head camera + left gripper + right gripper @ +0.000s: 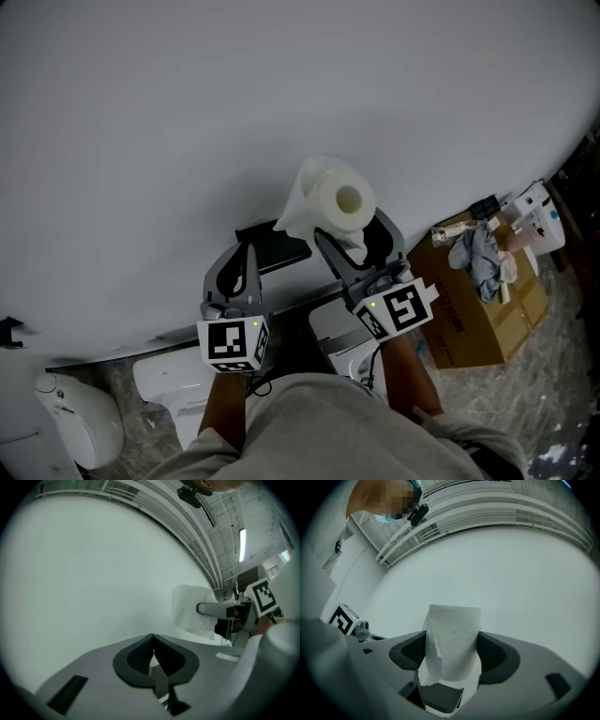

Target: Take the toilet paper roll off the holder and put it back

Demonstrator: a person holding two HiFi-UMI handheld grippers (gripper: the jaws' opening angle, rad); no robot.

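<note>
Right gripper (354,234) is pinching the toilet paper roll (339,202) by its sides, up near the black holder (277,244), left gripper (241,267) pressed together on nothing; roll's probably light and squishy, so squeeze the sides gently and mind the loose tail (292,211).

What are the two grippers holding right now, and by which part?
The right gripper clamps the white toilet paper roll by its curved outer sides, one jaw on each side. The left gripper is shut on nothing.
</note>
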